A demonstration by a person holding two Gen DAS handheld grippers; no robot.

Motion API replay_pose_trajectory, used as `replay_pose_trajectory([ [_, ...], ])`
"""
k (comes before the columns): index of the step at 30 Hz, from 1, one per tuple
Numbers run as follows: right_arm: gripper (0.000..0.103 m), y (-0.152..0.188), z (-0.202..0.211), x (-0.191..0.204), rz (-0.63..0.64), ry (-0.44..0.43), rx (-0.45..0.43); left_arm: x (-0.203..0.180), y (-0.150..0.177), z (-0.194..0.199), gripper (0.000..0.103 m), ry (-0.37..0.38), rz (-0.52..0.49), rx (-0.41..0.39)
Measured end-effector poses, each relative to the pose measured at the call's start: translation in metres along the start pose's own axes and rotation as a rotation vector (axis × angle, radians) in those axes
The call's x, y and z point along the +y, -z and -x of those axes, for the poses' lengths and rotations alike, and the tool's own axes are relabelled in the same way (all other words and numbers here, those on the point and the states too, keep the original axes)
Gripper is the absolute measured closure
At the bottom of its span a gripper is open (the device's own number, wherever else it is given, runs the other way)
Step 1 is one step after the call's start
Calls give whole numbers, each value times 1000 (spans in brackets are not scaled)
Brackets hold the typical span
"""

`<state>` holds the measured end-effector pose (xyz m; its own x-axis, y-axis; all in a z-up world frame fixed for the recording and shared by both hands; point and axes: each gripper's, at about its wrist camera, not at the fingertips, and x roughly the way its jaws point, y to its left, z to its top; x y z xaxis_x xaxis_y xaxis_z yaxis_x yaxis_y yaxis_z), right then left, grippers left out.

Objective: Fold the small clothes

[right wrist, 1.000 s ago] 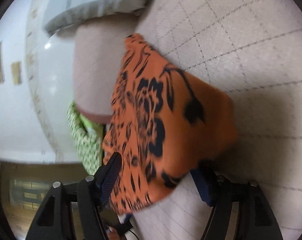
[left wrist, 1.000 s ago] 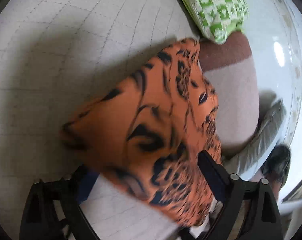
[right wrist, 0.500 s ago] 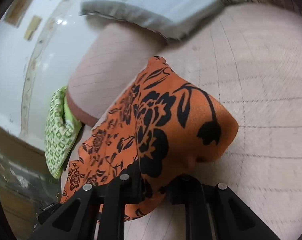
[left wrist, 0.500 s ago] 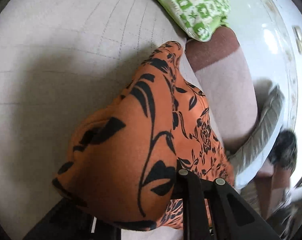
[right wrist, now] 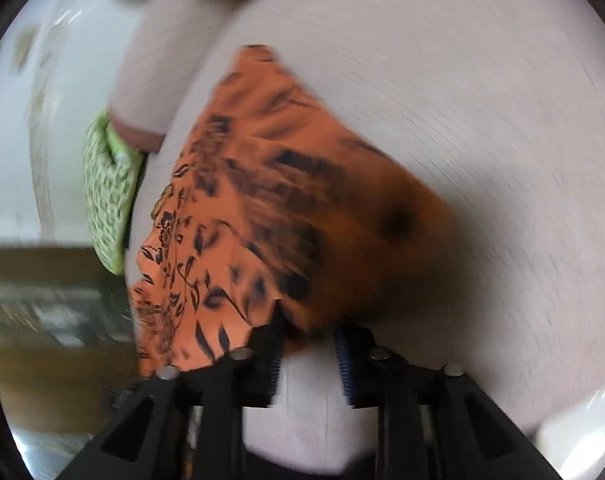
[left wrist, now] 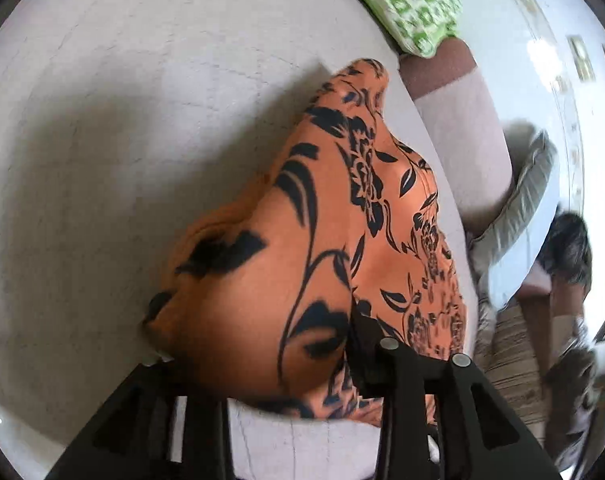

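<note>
The small garment is orange cloth with a black flower print (left wrist: 322, 220), lying bunched on the pale quilted bed (left wrist: 122, 120). My left gripper (left wrist: 258, 320) has a thick fold of it bulging between its fingers. The fold hides the left finger, and the jaws are opening. In the right wrist view the garment (right wrist: 262, 200) is blurred by motion. The right gripper (right wrist: 310, 330) is opening too. Its ribbed pads (right wrist: 276, 344) stand apart with bare bed between them, and the cloth's edge lies just at the tips.
A green patterned pillow (left wrist: 410, 4) lies at the far edge of the bed, and also shows in the right wrist view (right wrist: 106, 192). Beside it are a pink cushion with a brown band (left wrist: 458, 112) and a grey pillow (left wrist: 518, 208). White floor shows beyond.
Both grippers stood wide around the cloth, then shut on it and swept it across the bed. Now their jaws stand apart again and the right view is smeared.
</note>
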<state>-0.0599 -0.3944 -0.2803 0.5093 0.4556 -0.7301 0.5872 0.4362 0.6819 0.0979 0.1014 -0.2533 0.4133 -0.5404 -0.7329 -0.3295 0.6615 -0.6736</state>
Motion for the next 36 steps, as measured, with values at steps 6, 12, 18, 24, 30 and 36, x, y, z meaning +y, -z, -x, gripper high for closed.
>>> replay_pose_trajectory([
  [6, 67, 13, 60, 24, 112, -50, -67, 0, 6, 21, 32, -40, 28, -77],
  [12, 89, 25, 33, 115, 366, -91, -104, 8, 10, 16, 58, -57, 49, -98],
  [18, 91, 21, -54, 144, 418, -51, -73, 3, 9, 5, 77, -57, 5, -116],
  [24, 103, 17, -121, 110, 393, -52, 56, -30, 14, 18, 83, -82, -165, -175],
  [30, 103, 2, -115, 99, 323, -126, 155, -96, 39, 42, 84, -134, -437, -268],
  [36, 96, -25, -53, 91, 280, -225, 22, -171, 80, 47, 84, -127, -641, -295],
])
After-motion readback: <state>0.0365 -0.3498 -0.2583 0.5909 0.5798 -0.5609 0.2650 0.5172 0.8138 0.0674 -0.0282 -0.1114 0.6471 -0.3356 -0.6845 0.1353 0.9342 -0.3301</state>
